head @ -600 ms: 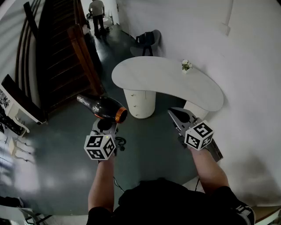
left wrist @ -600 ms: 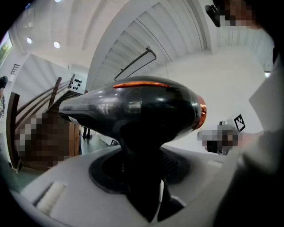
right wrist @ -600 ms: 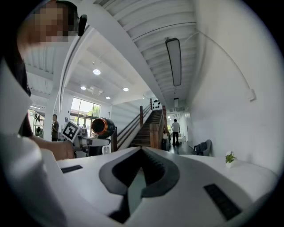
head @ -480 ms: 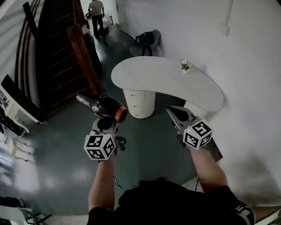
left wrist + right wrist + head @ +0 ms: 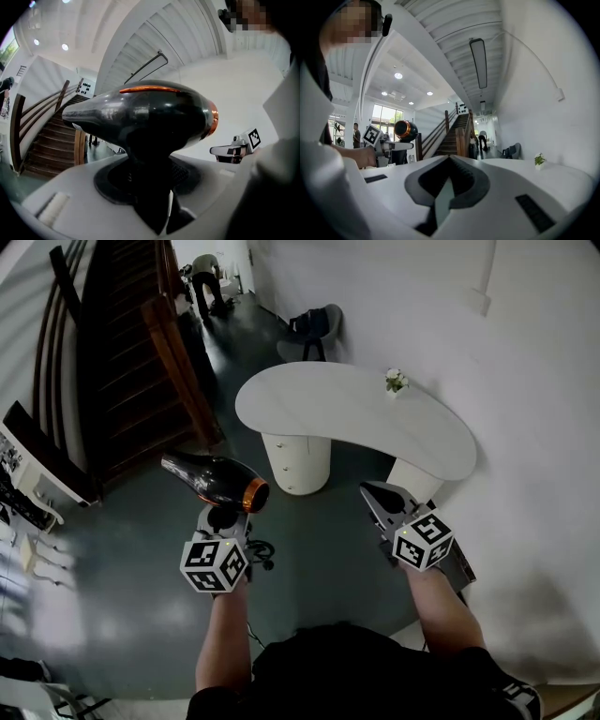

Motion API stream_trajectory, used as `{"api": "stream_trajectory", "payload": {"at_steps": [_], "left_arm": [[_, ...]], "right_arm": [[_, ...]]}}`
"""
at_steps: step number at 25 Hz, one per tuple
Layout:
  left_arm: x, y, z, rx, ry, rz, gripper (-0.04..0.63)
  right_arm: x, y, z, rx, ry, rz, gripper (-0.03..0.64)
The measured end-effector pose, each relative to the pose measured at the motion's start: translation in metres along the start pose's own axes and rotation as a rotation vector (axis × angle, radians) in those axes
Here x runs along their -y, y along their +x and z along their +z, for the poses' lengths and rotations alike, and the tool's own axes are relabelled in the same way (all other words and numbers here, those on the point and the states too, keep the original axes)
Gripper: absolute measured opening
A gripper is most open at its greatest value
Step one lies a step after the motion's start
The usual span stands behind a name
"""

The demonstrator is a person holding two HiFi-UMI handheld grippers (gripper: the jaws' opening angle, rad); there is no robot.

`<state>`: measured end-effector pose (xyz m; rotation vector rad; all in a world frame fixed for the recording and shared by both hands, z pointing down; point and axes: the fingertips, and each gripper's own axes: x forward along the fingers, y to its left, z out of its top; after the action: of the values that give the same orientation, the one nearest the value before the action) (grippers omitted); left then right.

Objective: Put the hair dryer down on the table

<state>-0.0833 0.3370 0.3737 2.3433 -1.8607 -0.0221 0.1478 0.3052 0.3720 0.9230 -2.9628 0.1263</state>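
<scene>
In the head view, shows the task as not yet done: holds the dryer [image 5: 214, 479] in the air over the dark floor [image 5: 141, 549], well apart from the bench [image 5: 309, 404] and to its left. Grips the handle from below with the left claw [image 5: 223, 514]. Carries nothing in the right claw [image 5: 380, 495], closed to a point. Leaves, by judgement, to bring the dryer over the bench, lower it and let go. Offers a white curved top, bare but for a small plant [image 5: 395, 381] near the wall.

In the left gripper view, confirms both jaws pressed on the black handle, with the dryer body lying level above them. Shows wooden stairs [image 5: 51, 140] behind at left.

In the right gripper view, shows jaws together and nothing between. Looks across the bench top towards the plant, with a white wall at right, the stairs and a chair [image 5: 511, 151] further back.
</scene>
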Motion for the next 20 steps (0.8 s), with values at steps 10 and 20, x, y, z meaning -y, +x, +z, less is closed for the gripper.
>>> {"api": "stream_trajectory", "payload": {"at_steps": [10, 20], "left_arm": [[0.028, 0.021, -0.003, -0.001, -0.008, 0.005, 0.175], [0.020, 0.072, 0.007, 0.021, -0.020, -0.031, 0.175]], "right_arm": [[0.032, -0.046, 0.005, 0.039, 0.046, -0.006, 0.011], [0.070, -0.020, 0.000, 0.019, 0.057, -0.001, 0.011]]}}
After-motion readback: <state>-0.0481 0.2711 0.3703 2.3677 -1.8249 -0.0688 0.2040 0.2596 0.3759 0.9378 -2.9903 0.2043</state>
